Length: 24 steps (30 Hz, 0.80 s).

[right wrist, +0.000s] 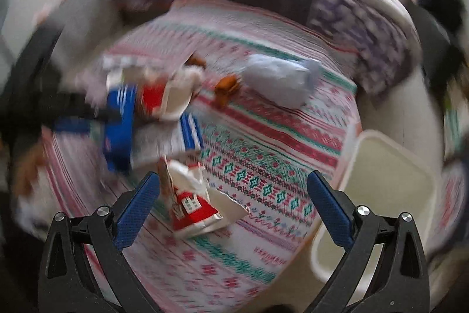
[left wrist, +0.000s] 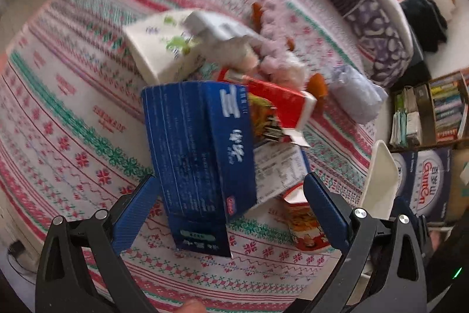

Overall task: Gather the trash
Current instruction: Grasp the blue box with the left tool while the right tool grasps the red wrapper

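Observation:
A blue carton lies on the patterned bedspread, between the fingers of my open left gripper; the fingers do not touch it. Beyond it lie a red box, a white tissue pack and a torn red wrapper. In the blurred right wrist view my right gripper is open, with the torn red wrapper just inside its left finger. The blue carton is further left there. A cream bin stands beside the bed on the right.
A pink and white plush toy and a pale crumpled bag lie further back on the bed. A dark quilt is heaped at the far side. Bookshelves and a printed box stand on the right. The bin's rim shows there too.

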{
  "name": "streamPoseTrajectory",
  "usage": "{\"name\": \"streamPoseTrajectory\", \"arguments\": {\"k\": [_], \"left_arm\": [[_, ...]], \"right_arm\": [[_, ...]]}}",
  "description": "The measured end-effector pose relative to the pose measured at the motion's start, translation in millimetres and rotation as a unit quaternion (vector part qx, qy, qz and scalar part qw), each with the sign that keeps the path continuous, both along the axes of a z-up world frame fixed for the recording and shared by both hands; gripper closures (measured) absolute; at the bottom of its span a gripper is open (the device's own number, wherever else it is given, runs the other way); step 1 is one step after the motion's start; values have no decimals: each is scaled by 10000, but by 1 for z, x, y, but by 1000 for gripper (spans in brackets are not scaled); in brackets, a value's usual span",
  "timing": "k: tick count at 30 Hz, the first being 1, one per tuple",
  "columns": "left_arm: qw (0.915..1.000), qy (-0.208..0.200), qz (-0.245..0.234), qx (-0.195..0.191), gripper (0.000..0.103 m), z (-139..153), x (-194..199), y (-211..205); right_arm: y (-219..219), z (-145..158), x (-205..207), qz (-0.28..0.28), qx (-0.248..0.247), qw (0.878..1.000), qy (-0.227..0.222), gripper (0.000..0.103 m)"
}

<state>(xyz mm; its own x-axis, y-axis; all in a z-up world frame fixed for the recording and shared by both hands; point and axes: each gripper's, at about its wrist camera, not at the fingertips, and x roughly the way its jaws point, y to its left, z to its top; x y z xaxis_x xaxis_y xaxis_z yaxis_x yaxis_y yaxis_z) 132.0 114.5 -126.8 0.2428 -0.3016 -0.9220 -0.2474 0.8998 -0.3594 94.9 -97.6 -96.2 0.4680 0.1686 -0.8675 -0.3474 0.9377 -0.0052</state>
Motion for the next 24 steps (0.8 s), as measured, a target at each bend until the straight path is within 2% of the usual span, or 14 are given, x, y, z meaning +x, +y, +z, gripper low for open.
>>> {"name": "streamPoseTrajectory", "arguments": {"k": [3, 6, 9, 13, 14, 15, 17, 20, 24], "left_arm": [[9993, 328, 142, 131, 7, -11, 4, 11], [9977, 557, 283, -248, 7, -25, 9, 19], [9945, 720, 325, -687, 7, -37, 11, 22], [9953, 622, 227, -711, 7, -38, 11, 22], [9958, 570, 205, -685, 8, -36, 12, 21], [9963, 521, 202, -656, 17, -35, 13, 20], [9968, 454, 167, -638, 28, -32, 12, 19], [9973, 355, 133, -632, 34, -27, 9, 23], [9987, 183, -30, -483, 38, -15, 4, 20]], "right_arm": [[8, -10, 1, 383, -77, 9992, 95, 7], [8, -24, 9, 390, 50, 9983, 441, 7], [12, -30, 10, 488, 0, 9974, 529, 7], [21, -36, 7, 610, -113, 9962, 610, 7], [21, -38, 6, 623, -144, 9959, 642, 7], [22, -39, 6, 634, -166, 9955, 679, 7], [23, -40, 6, 655, -177, 9950, 729, 7], [25, -41, 3, 659, -158, 9950, 739, 8], [37, -48, 10, 647, -9, 9931, 975, 30]]}}
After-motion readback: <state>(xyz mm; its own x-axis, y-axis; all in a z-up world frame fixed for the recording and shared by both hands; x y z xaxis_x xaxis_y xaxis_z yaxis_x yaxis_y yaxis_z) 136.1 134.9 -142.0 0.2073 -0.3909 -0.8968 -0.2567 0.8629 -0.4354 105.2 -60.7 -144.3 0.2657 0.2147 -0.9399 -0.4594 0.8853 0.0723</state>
